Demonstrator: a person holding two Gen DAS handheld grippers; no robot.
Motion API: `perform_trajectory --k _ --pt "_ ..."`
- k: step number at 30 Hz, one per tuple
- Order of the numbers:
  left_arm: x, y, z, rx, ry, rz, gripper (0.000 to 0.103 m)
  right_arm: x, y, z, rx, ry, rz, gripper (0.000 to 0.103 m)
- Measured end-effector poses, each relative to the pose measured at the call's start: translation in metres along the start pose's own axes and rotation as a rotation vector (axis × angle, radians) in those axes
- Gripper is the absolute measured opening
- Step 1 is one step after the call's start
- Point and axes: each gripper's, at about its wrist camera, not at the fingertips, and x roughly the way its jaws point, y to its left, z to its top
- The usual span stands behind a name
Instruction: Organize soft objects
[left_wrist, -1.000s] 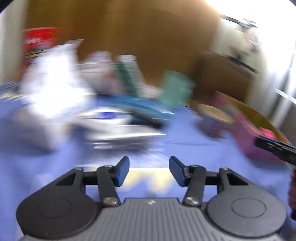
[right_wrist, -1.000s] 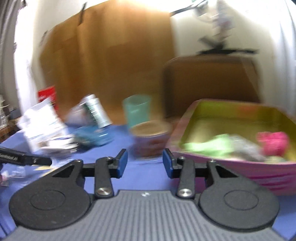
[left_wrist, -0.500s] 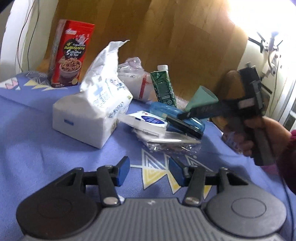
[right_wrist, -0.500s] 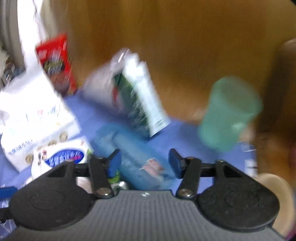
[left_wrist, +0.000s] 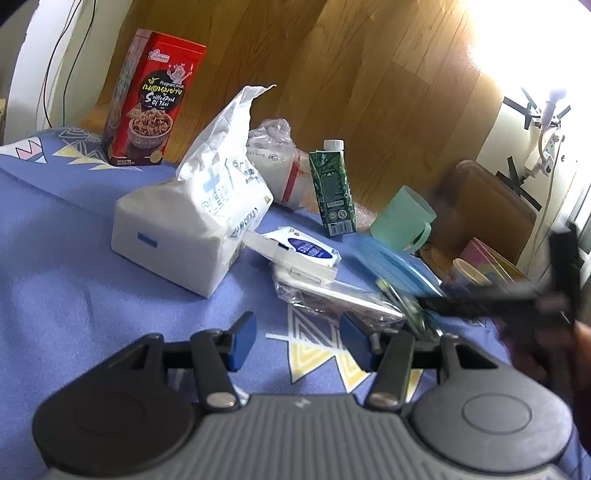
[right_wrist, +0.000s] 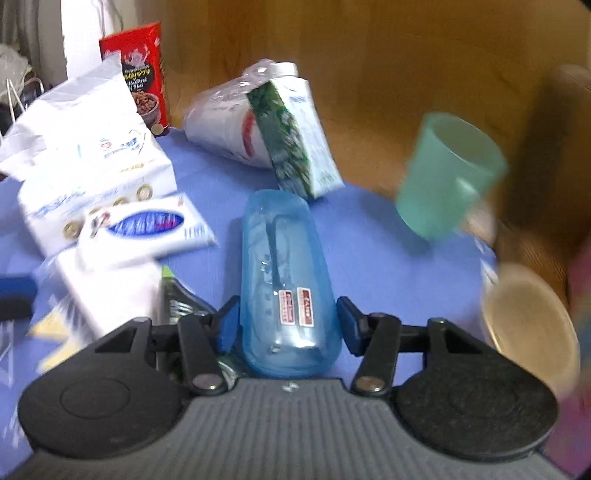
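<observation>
Right tool (right_wrist: 286, 325), jaws just narrowing, straddles the translucent blue oblong plastic case (right_wrist: 284, 280) at lower centre, pad contact indeterminate; left tool (left_wrist: 297, 343) gapes empty.

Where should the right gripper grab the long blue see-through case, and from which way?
Probably across its narrow width near the stickered end, coming from above. The blue case lies flat and lengthwise between the right gripper fingers, which have just been closing; its long sides are straight and parallel.

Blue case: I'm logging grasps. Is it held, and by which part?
The right gripper has just been closing its jaws around the near end of the blue case; whether they actually grip it cannot be told.
</observation>
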Motion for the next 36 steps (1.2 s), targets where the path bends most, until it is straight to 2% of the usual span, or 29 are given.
perform_trajectory --k 6,7,10,11,13,15,17,18,19,20,21,24,27,32,34,36 --pt "-0.005 -0.017 -0.001 0.049 0.021 -0.053 0.051 -0.081 -0.029 -0.075 0.233 -0.04 0.033 0.057" --pt "-0.007 -0.026 0.0 0.049 0.029 -0.086 0.051 -0.095 -0.031 -0.088 0.253 -0.05 0.025 0.057" --pt "-0.008 -0.067 0.002 0.06 0.085 -0.259 0.052 -0.13 -0.029 -0.124 0.29 -0.094 -0.003 0.057" --pt "-0.004 -0.087 0.001 0.08 0.12 -0.313 0.052 -0.14 -0.026 -0.135 0.3 -0.107 -0.012 0.058" --pt "0.008 -0.121 -0.003 0.114 0.203 -0.371 0.054 -0.156 -0.02 -0.153 0.312 -0.122 -0.028 0.058" --pt "0.028 -0.154 -0.01 0.137 0.299 -0.407 0.062 -0.164 -0.02 -0.164 0.317 -0.138 -0.03 0.059" --pt "0.046 -0.18 -0.019 0.144 0.372 -0.426 0.074 -0.164 -0.017 -0.17 0.312 -0.142 -0.037 0.059" --pt "0.055 -0.191 -0.024 0.146 0.403 -0.43 0.074 -0.163 -0.015 -0.173 0.302 -0.15 -0.041 0.06" --pt "0.064 -0.2 -0.03 0.153 0.429 -0.432 0.069 -0.164 -0.015 -0.176 0.289 -0.161 -0.044 0.059" --pt "0.072 -0.208 -0.035 0.158 0.456 -0.426 0.059 -0.164 -0.015 -0.178 0.271 -0.172 -0.049 0.058" --pt "0.078 -0.211 -0.041 0.148 0.473 -0.429 0.058 -0.163 -0.016 -0.179 0.255 -0.181 -0.048 0.057" --pt "0.075 -0.23 -0.038 0.153 0.447 -0.453 0.055 -0.169 -0.023 -0.182 0.256 -0.218 -0.069 0.056" --pt "0.067 -0.259 -0.018 0.206 0.38 -0.507 0.055 -0.19 -0.039 -0.18 0.277 -0.317 -0.091 0.056" --pt "0.091 -0.331 0.012 0.29 0.326 -0.564 0.053 -0.211 -0.074 -0.158 0.253 -0.437 -0.239 0.056" --pt "0.102 -0.351 0.017 0.315 0.294 -0.545 0.06 -0.208 -0.098 -0.144 0.265 -0.451 -0.29 0.056" --pt "0.113 -0.362 0.018 0.321 0.228 -0.472 0.062 -0.193 -0.124 -0.126 0.278 -0.45 -0.345 0.056"
